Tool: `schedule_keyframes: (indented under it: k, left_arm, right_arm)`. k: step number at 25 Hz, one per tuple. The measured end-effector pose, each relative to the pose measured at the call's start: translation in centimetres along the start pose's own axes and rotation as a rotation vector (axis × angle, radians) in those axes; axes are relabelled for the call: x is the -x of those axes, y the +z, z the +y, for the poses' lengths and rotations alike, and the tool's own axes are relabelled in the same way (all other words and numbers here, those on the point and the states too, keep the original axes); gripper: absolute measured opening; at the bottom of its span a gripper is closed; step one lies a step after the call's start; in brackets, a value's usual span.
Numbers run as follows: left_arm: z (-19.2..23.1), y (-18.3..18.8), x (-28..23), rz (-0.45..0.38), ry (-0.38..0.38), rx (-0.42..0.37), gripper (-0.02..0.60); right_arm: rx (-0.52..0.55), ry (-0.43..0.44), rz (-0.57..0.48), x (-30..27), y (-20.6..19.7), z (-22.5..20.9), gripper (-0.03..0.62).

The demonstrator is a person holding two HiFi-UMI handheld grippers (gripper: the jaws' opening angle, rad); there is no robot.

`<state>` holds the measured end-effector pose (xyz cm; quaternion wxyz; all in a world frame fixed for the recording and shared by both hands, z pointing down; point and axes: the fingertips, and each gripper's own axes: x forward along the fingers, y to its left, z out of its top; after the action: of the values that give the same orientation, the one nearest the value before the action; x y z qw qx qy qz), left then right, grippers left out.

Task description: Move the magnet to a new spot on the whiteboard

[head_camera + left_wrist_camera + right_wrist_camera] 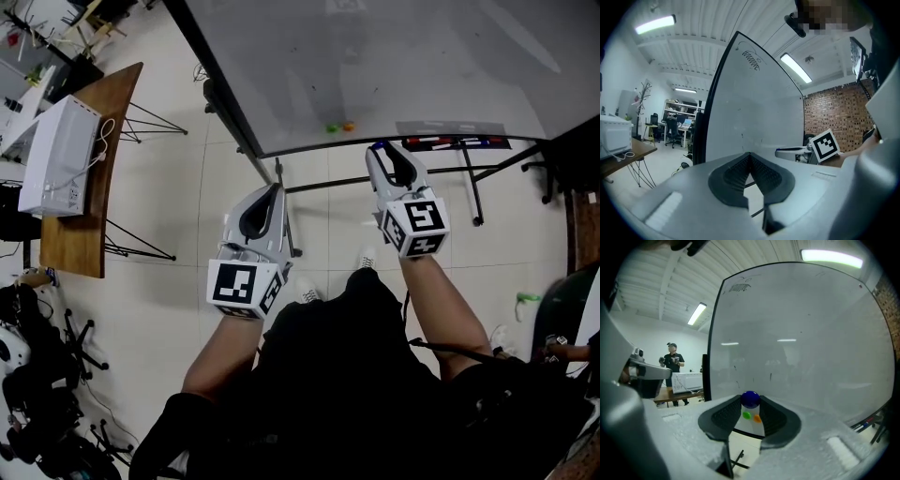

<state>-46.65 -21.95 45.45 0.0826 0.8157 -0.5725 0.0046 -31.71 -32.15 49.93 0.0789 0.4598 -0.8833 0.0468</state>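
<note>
Starting with the head view: the right gripper (380, 150) is reaching toward the lower edge of the whiteboard (394, 66), and a blue magnet (378, 145) is showing at its tip. On the board just beside it, a green magnet (333, 127) and an orange magnet (349, 126) are sitting side by side. The left gripper (274, 187) is hanging lower, well apart from the board, above the floor.

Over to the left gripper view: the left gripper (750, 155) is pointing past the board's dark edge, its jaws meeting at the tips with nothing between them. The right gripper's marker cube (826, 144) is peeking in at the right.

Now the right gripper view: the right gripper (750, 402) is facing the whiteboard (801, 333), its jaws standing narrowly apart and pinching the blue magnet (750, 399) at their tips. Whether the magnet is touching the board, I cannot tell. The green magnet (746, 415) and orange magnet (757, 418) are showing through the gap just below it.
</note>
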Motion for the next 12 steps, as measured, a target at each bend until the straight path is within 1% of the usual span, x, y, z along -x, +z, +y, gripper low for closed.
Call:
schedule_keyframes:
  k: [3, 7, 12]
  left_arm:
    - [-0.6, 1.0, 0.9, -0.011, -0.026, 0.010, 0.015]
    - [-1.6, 2.1, 1.4, -0.036, -0.054, 0.005, 0.015]
    - [-3.1, 3.2, 1.7, -0.059, -0.039, 0.000, 0.015]
  right_arm:
    - [0.003, 0.059, -0.006, 2.6, 1.9, 2.2, 0.110]
    - [-0.022, 0.131, -0.023, 5.6, 4.1, 4.3, 0.110]
    - [-0.027, 0.242, -0.049, 8.7, 6.6, 5.7, 0.110]
